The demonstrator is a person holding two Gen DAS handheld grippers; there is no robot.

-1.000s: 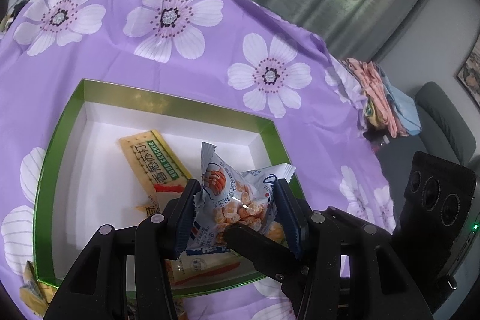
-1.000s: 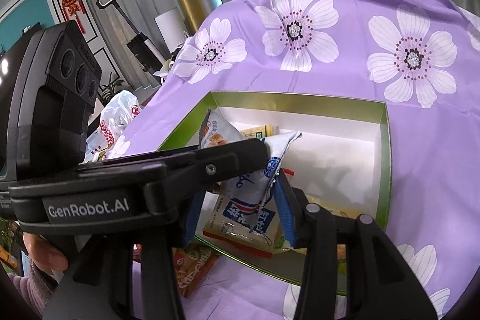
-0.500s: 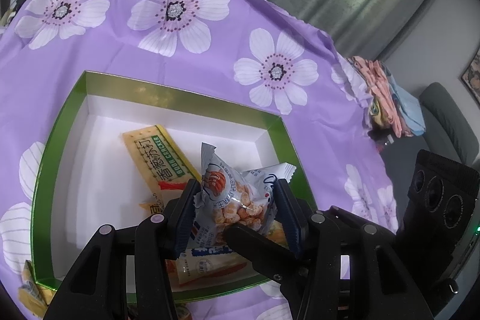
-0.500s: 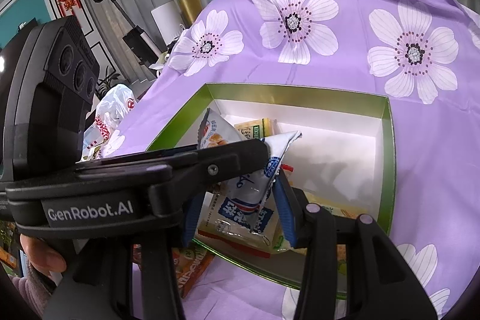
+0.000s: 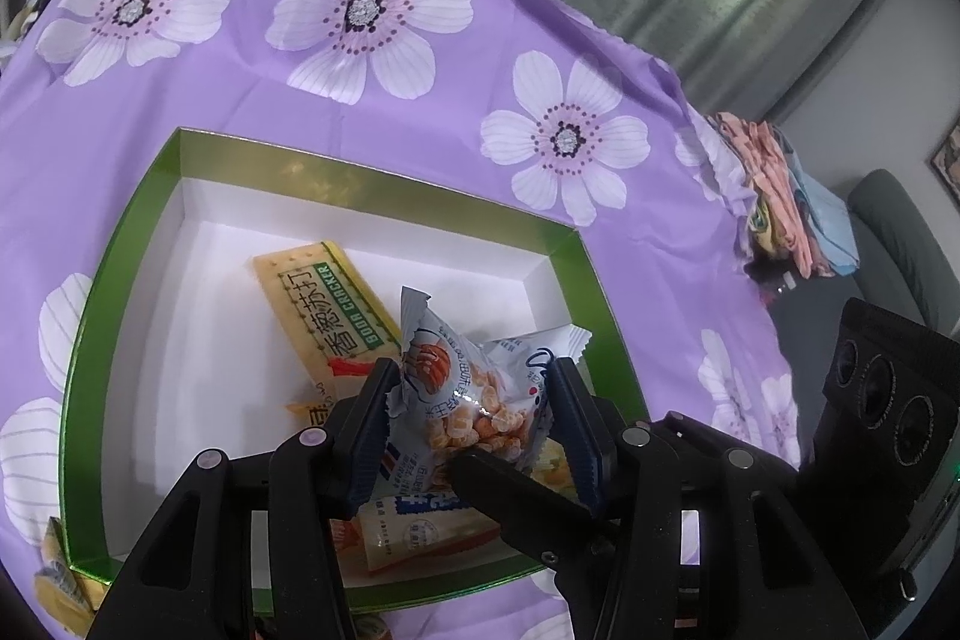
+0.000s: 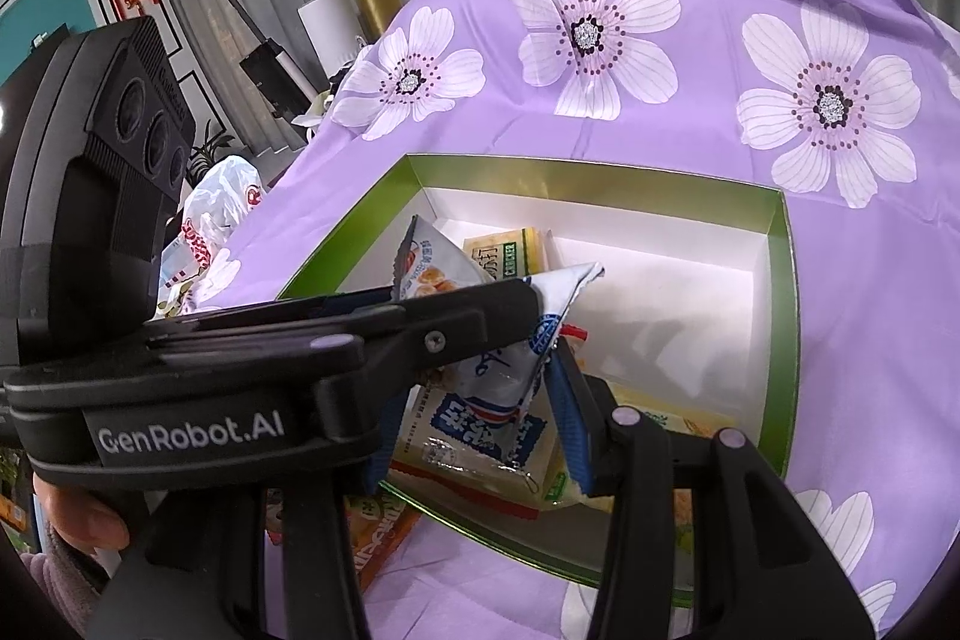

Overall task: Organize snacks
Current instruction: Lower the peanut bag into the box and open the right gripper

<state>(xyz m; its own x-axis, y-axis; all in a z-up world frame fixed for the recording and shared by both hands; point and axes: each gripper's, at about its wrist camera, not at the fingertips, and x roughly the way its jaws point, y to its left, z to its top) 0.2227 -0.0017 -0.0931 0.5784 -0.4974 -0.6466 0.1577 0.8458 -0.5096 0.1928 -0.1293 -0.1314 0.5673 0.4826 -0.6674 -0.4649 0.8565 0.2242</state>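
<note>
A blue-and-white snack bag (image 5: 474,400) with orange pieces showing through hangs over a green-rimmed box (image 5: 372,172) with a white inside. My left gripper (image 5: 474,424) is shut on the bag, its blue pads pressing both sides. The right gripper's black finger (image 5: 516,490) crosses below it. In the right wrist view the same bag (image 6: 516,358) sits between the pads of my right gripper (image 6: 480,400), which is shut on its lower part. The left gripper's finger (image 6: 468,310) lies across the front there. A yellow-green cracker packet (image 5: 324,304) lies in the box.
More flat packets (image 5: 420,526) lie in the box's near end. An orange packet (image 6: 384,538) lies on the purple flowered cloth (image 6: 840,280) outside the box (image 6: 600,172). A plastic bag (image 6: 210,220) sits off the table's left, folded clothes (image 5: 780,196) off its right.
None beyond a slight drift of both views; both grippers keep their hold on the bag over the box.
</note>
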